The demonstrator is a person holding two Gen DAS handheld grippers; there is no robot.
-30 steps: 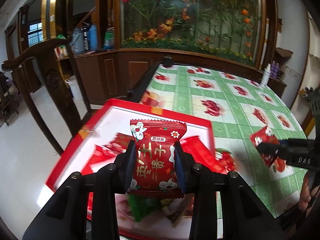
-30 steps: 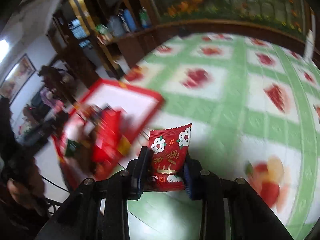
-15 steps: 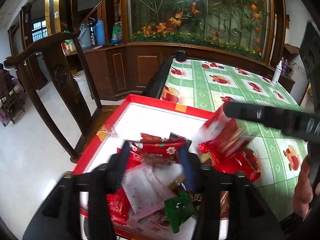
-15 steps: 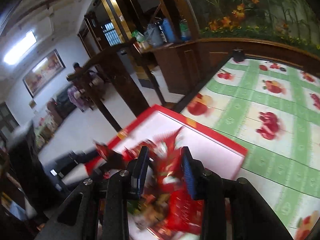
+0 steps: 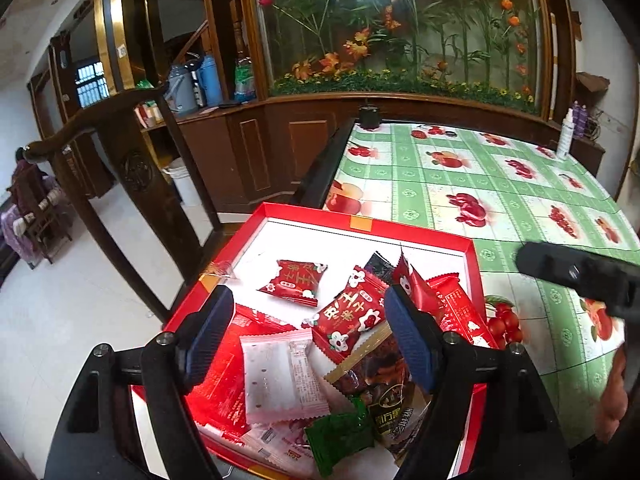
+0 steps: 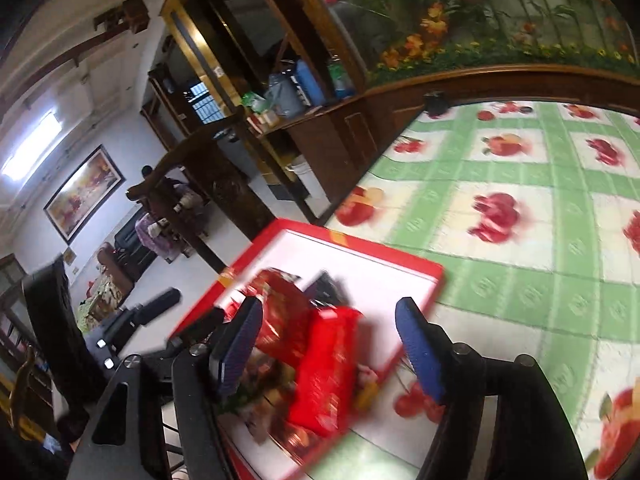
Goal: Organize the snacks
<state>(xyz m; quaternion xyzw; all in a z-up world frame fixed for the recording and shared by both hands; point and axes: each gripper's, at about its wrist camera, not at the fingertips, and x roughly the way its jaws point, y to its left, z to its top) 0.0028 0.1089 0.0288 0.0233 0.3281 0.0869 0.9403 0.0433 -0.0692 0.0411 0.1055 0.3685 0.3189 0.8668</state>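
Left wrist view: the left gripper [image 5: 308,336] hangs over a red-rimmed box [image 5: 362,225] with a white floor, which sits at the near corner of the desk [image 5: 480,184] under a green checked cloth printed with fruit. Its fingers [image 5: 210,330] stand wide and are opening further; nothing is pinched between them. The snacks lie loose in the box below: a red flower-printed packet [image 5: 292,282] lies apart toward the far side, a second red packet [image 5: 348,316] rests tilted on the pile, a white packet [image 5: 280,376] lies flat beside it, and a green packet [image 5: 340,438] sits at the near edge. A dark brown pouch [image 5: 380,372] lies under the right finger. The right gripper's black body shows at the right edge.

Right wrist view: the right gripper [image 6: 328,340] is over the same box [image 6: 400,254]. Its fingers [image 6: 418,354] are spread wide and opening, holding nothing. A red packet [image 6: 328,368] lies blurred on the pile beneath them.
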